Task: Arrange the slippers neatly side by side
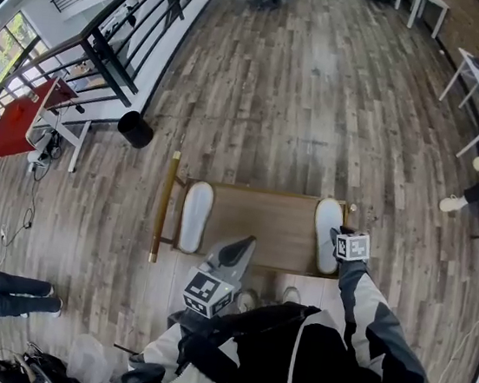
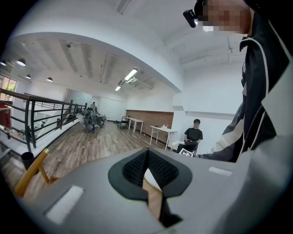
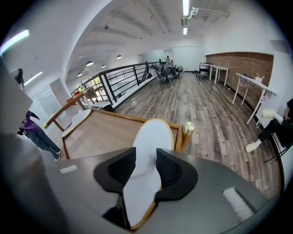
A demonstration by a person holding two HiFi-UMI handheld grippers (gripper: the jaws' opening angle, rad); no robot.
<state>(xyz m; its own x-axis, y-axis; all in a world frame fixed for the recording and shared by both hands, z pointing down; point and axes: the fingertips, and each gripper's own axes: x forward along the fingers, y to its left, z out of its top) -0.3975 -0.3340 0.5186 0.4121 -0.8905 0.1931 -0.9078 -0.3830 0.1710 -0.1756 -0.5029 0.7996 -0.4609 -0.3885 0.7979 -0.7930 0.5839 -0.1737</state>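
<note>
Slipper (image 3: 153,137), flat, white, tan-edged, looks light and bendy, best pinched at its near end, where right tongs (image 3: 145,157) stand apart around it; left tongs (image 2: 147,160) are together, empty.

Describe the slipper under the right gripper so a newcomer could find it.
On the plank floor stands a low wooden table with a white slipper at each end. The right slipper lies at the head view's right end; unlike the left slipper, it sits between the open jaws of the right gripper.
</note>
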